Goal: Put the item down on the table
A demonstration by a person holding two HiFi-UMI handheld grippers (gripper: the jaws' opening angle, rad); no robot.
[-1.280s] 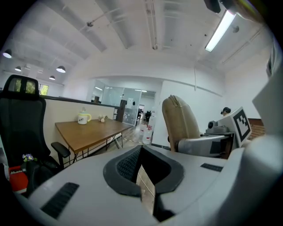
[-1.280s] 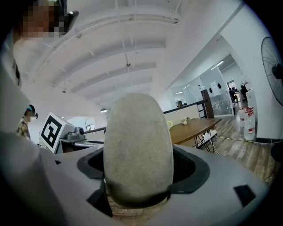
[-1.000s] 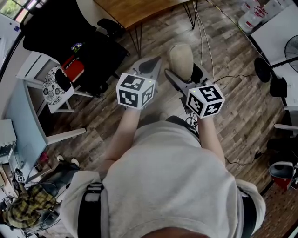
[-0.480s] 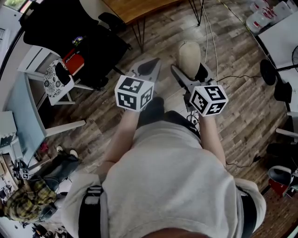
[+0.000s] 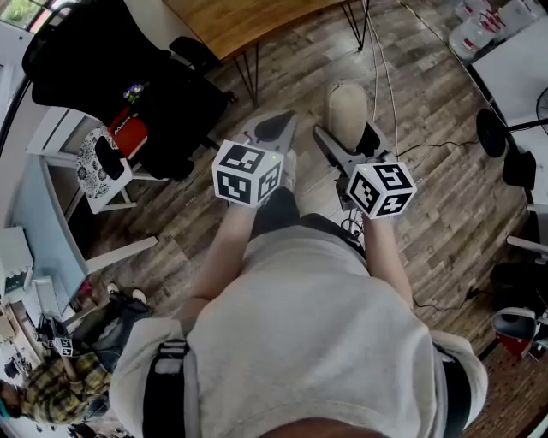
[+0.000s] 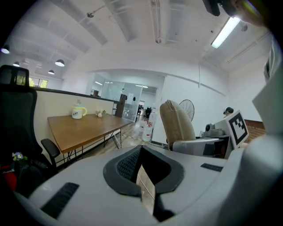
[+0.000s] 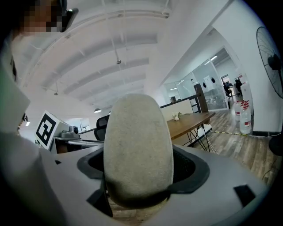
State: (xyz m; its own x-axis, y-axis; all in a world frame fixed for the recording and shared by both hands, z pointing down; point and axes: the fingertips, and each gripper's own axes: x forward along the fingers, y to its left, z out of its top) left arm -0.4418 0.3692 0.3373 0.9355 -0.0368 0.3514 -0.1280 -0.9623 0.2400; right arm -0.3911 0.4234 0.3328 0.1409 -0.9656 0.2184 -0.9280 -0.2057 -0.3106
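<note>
A beige oval padded item stands upright between the jaws of my right gripper, which is shut on its lower end. In the right gripper view the item fills the centre and hides the fingertips of that gripper. My left gripper is level with it on the left, jaws together and holding nothing. The left gripper view shows its own closed jaws and the beige item off to the right. A wooden table stands ahead on hairpin legs, with a mug on the table.
A black office chair and a white chair with a patterned cushion stand at the left. Cables run over the wood floor ahead. A fan base, a white table and water bottles are at the right.
The floor and furniture have shifted slightly in the head view as the person moves. Both grippers keep their pose, the right one still shut on the beige item.
</note>
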